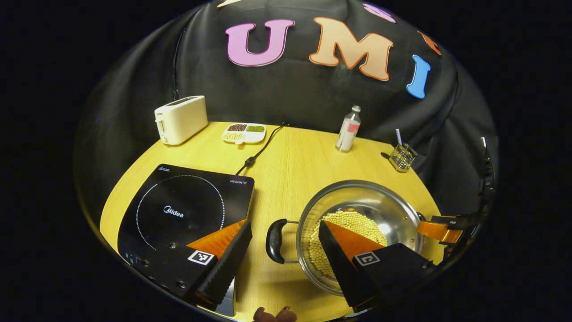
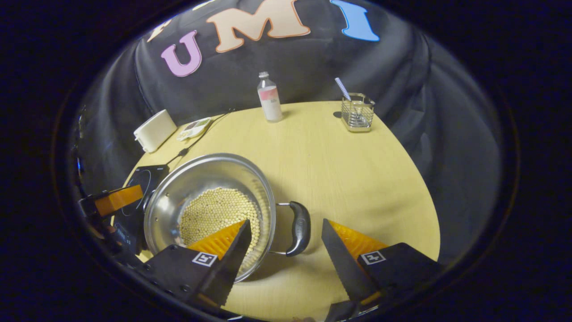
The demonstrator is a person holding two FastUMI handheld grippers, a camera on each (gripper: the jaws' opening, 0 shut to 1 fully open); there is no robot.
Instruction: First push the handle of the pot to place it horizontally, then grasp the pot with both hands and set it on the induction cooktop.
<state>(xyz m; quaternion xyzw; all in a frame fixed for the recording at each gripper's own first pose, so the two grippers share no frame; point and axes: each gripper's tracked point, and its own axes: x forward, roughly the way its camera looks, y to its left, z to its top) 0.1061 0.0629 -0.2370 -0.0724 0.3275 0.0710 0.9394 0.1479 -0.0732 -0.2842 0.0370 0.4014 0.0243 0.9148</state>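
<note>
two sets of tongs, left and right, hang open, each straddling a side handle of the pot on the bench beside the induction cooktop. closing squarely on both handles should keep the lift level.

L gripper: jaws wide apart, nothing btwn fingers, angled down. Fingertips of a hand peek in at bottom edge of left gripper view. R gripper: jaws wide apart too, nothing clamped, angled down. Each gripper also shows at the far side of the other's view.
</note>
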